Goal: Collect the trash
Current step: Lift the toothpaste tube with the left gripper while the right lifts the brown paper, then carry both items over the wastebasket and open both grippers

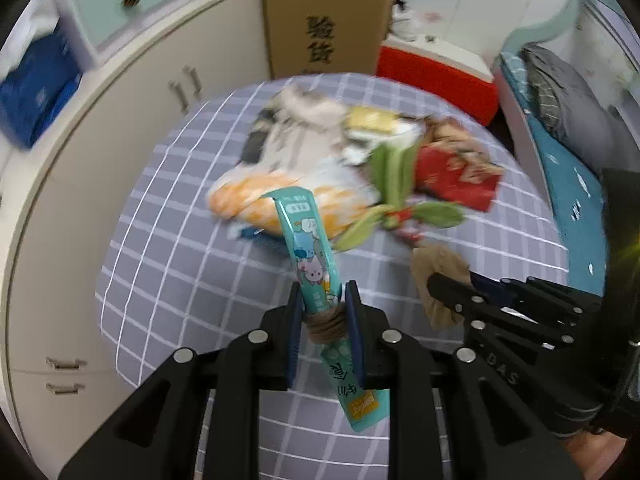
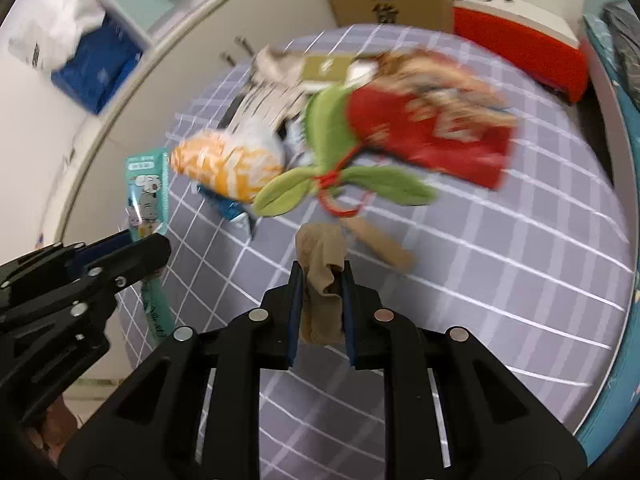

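Pinching a teal wrapper [image 1: 310,256], the left hand-held gripper [image 1: 324,300] hangs above the checked bench [image 1: 180,264]; right hand-held gripper [image 2: 322,280] clamps tan cloth [image 2: 320,252], trash heap [image 2: 340,136] piled beyond, cardboard box [image 1: 324,16] far

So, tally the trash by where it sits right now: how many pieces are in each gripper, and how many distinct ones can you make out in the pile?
In the left gripper: 1, teal packet
In the right gripper: 1, tan crumpled piece
Pile on the checked cloth, blurred: at least 3, orange-white bag, green leafy wrapper, red packet
Total: at least 5
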The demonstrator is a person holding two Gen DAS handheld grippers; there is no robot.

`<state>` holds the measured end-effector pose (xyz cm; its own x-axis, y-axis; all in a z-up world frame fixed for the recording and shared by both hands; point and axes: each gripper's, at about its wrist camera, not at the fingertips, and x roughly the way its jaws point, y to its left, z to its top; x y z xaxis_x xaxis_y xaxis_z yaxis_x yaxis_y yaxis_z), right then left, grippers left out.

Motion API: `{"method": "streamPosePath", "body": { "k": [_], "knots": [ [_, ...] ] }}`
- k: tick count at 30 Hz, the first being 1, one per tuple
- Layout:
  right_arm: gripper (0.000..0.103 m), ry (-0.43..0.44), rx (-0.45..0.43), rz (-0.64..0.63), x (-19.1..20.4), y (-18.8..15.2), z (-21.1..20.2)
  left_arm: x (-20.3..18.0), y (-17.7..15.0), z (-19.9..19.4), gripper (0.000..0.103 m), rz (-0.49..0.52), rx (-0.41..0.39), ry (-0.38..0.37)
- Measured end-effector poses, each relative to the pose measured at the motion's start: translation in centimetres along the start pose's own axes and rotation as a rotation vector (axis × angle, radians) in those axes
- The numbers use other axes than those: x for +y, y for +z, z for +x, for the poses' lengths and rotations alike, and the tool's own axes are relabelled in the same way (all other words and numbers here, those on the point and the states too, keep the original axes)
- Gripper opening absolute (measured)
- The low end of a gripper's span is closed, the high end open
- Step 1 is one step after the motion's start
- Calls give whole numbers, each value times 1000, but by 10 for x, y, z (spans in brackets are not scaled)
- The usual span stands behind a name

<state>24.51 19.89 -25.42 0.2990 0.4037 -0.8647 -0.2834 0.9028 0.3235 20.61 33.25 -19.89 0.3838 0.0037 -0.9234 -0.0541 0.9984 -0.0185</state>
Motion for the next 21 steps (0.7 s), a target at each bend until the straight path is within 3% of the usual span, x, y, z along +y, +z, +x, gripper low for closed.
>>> {"method": "streamPosePath", "body": {
  "k": [13,21],
  "knots": [
    [18,-7,-111,145,-117,-23,-109,-181,18,-27,20,223,-80,-46],
    [18,-41,-143,185,-208,-37,-152,-276,21,-25,20,261,-99,-71]
  ]
}}
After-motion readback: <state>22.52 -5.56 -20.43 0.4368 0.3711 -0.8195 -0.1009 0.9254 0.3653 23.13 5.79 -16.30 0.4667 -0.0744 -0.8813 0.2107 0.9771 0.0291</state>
